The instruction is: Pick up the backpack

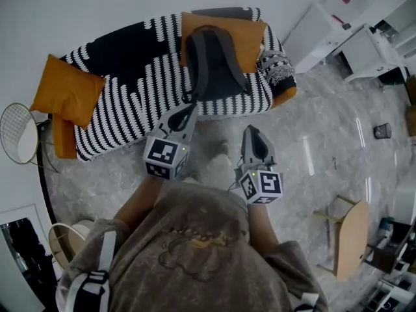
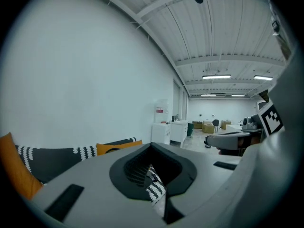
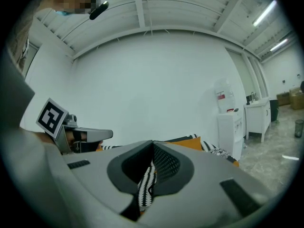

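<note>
The dark grey backpack [image 1: 214, 60] lies on a black-and-white striped sofa [image 1: 123, 90], straps up, leaning against an orange cushion [image 1: 250, 38]. My left gripper [image 1: 187, 112] is held out over the sofa's front edge, just below the backpack; its jaws are shut with nothing in them. My right gripper [image 1: 252, 134] hovers over the floor in front of the sofa, also shut and empty. In the left gripper view the closed jaws [image 2: 153, 151] point over the sofa [image 2: 52, 158]. Only striped fabric shows past the closed right jaws [image 3: 152, 144] in the right gripper view.
A second orange cushion [image 1: 68, 90] sits at the sofa's left end. A round wire side table [image 1: 18, 132] stands left of the sofa. White cabinets [image 1: 325, 25] line the back right. A wooden chair [image 1: 351, 233] and a small black bin [image 1: 382, 130] stand on the marble floor at the right.
</note>
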`<state>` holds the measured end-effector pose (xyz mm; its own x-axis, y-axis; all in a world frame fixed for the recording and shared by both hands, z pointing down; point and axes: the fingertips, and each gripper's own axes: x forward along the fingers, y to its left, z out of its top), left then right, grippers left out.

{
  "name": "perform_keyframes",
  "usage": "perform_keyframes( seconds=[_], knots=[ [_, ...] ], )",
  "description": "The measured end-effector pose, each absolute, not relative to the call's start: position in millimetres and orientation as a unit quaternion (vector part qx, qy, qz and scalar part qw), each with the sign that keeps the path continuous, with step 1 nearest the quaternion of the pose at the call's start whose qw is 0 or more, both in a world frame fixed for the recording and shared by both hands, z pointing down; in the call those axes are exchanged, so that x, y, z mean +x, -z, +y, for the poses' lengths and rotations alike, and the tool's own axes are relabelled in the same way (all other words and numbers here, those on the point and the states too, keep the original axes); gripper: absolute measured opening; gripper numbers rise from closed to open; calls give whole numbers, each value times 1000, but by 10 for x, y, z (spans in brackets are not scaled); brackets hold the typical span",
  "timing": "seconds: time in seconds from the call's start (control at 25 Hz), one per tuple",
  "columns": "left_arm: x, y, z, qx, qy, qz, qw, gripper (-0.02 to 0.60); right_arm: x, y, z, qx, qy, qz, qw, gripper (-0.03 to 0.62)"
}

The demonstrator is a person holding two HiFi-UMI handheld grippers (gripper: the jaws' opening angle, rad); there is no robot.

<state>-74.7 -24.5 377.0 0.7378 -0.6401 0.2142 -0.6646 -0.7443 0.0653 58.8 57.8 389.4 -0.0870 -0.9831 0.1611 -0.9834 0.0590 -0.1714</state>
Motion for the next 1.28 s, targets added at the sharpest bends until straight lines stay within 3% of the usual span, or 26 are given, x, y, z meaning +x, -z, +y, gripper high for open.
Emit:
perform_keyframes(
  seconds=[1.28],
  knots=[
    [468, -3832, -2699, 881, -90, -460, 68, 2, 1927, -3859, -2269, 577, -115, -809, 10, 6]
  ],
)
